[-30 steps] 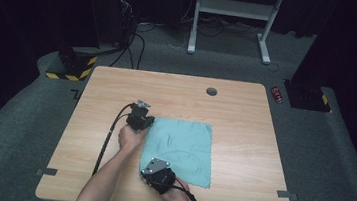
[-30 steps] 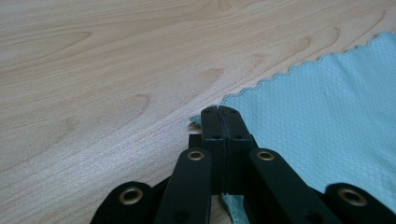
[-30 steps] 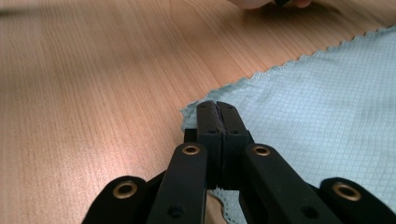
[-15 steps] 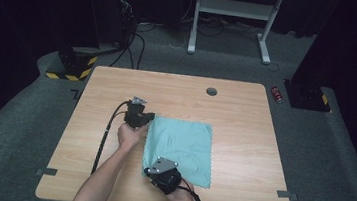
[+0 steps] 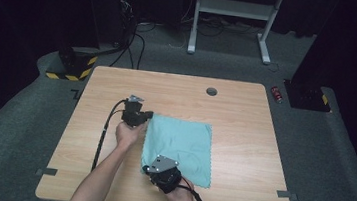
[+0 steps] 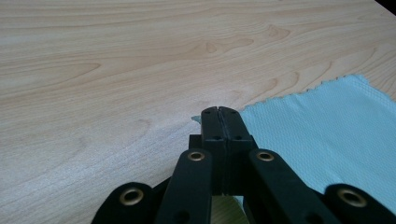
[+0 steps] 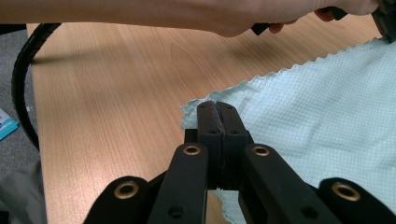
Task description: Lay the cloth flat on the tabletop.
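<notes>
Wood-grain table (image 5: 243, 137), broad and bare around the work. Teal cloth (image 5: 182, 143) spread on it, a thin waffle-weave square with pinked, zigzag edges. Left gripper (image 6: 218, 111) closed tight on the cloth's far left corner, a sliver of teal poking out just beside the tips and the rest fanning away to the right of the jaws. Right gripper (image 7: 217, 106) likewise pinched shut on the near left corner, fabric bunched and lifted a little at the tips and sloping off to the right.

Judged soft, light and limp: no stiffness to rely on, likely to sag and drape between the two pinched corners, and to slip free if caught only by the very edge. Best held well inside a corner, both layers of weave between the pads. Not fragile; snagging on the pinked edge a small risk.

Plenty of bare wood ahead of and to the left of both sets of jaws. Other forearm (image 7: 187, 14) crossing close ahead of the right jaws, so less room there. Small round grommet (image 5: 211, 91) well beyond the cloth.
</notes>
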Action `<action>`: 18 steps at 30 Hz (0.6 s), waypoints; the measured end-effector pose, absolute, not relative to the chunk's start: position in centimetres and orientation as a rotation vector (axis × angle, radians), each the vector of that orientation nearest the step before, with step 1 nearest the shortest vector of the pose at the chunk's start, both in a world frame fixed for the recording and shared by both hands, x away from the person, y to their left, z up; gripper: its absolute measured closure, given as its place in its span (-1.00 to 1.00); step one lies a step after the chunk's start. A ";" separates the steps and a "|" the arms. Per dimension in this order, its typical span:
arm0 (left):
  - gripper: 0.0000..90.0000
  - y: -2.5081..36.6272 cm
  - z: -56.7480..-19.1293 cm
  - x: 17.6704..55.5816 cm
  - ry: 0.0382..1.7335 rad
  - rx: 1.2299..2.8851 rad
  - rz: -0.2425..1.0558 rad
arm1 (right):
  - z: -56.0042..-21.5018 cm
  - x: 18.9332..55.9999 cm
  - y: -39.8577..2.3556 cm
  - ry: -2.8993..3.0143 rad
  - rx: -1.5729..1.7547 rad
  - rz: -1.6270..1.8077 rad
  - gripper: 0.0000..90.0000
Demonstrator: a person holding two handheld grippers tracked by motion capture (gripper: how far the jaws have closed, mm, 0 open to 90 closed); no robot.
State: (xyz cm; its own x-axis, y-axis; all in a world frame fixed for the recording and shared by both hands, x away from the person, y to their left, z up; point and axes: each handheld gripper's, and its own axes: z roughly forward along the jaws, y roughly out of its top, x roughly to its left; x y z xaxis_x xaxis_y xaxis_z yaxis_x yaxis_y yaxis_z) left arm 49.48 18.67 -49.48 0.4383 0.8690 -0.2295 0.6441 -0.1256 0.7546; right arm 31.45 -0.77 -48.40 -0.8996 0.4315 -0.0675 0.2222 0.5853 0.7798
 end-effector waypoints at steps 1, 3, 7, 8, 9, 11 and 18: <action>1.00 18.8 -49.4 49.5 1.288 1.850 0.335 | -48.3 31.5 -0.8 2.568 0.540 1.214 1.00; 1.00 18.9 -49.2 49.6 1.281 1.879 0.340 | -48.3 31.6 -0.7 2.570 0.534 1.219 1.00; 1.00 18.6 -48.6 49.8 1.264 1.881 0.344 | -48.1 31.7 -0.6 2.573 0.533 1.222 1.00; 1.00 18.5 -48.4 49.8 1.260 1.877 0.351 | -48.1 31.7 -0.6 2.573 0.538 1.224 1.00; 1.00 18.6 -48.3 49.9 1.257 1.883 0.353 | -48.0 31.7 -0.5 2.573 0.539 1.223 1.00; 1.00 18.8 -48.4 49.9 1.268 1.885 0.351 | -47.8 31.7 -0.5 2.566 0.535 1.229 1.00; 1.00 20.0 -47.9 49.7 1.285 1.887 0.365 | -47.4 31.7 0.2 2.567 0.524 1.247 1.00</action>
